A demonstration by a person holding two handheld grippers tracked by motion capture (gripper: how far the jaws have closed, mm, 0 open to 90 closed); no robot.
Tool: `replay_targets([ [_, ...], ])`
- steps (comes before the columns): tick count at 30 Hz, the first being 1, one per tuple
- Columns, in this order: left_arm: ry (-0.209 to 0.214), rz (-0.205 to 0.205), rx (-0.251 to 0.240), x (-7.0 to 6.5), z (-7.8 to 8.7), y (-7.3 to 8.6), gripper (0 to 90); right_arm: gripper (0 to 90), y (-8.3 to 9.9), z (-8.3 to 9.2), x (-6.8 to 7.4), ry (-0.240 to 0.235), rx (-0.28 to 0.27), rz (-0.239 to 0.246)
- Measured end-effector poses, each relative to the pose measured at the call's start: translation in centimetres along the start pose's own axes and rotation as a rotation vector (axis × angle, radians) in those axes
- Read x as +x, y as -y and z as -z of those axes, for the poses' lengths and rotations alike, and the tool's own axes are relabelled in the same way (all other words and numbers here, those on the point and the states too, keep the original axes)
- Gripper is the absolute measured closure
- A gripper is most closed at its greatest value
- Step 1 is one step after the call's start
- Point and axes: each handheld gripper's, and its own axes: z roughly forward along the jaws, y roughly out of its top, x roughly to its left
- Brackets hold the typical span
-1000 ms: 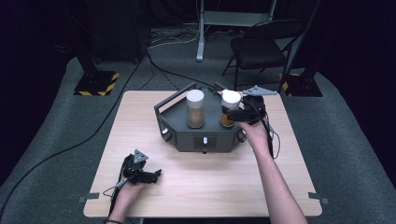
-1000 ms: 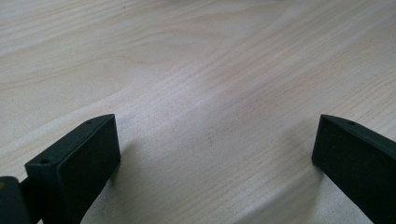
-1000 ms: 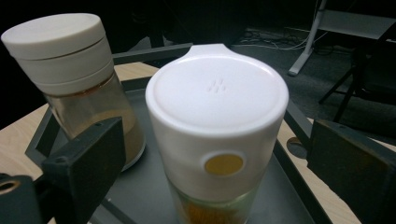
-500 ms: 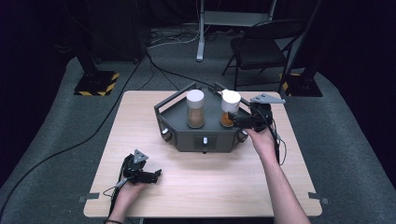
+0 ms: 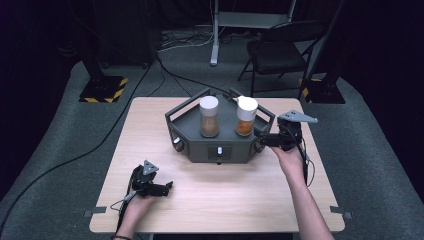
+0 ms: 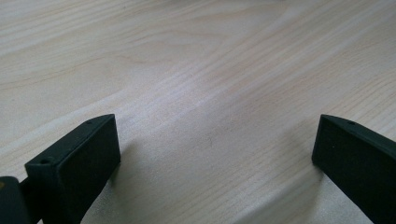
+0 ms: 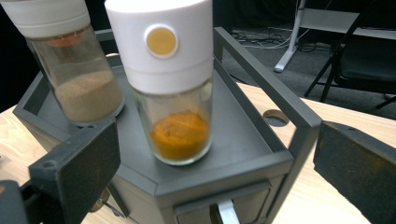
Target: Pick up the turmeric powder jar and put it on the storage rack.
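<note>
Orange spice jar (image 7: 177,93) stands upright on the rack (image 5: 192,145) beside a brown jar (image 5: 209,117). Right hand-held gripper (image 5: 267,141), jaws spread and just opened, empty, points at it. Left hand-held gripper (image 5: 162,189) rests spread on the desk (image 5: 240,200).

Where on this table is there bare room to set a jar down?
Bare wood runs along the wooden table's near edge between the two hands, and left of the dark grey hexagonal tray. The tray's right side is crowded by the right tongs.
</note>
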Motion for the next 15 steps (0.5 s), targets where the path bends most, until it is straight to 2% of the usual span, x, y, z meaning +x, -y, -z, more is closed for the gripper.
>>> replay_targets([
  [15, 0.000, 0.000, 0.000, 0.0, 0.0, 0.0, 0.6, 0.0, 3.6, 1.7, -1.0, -0.002, 0.000, -0.024],
])
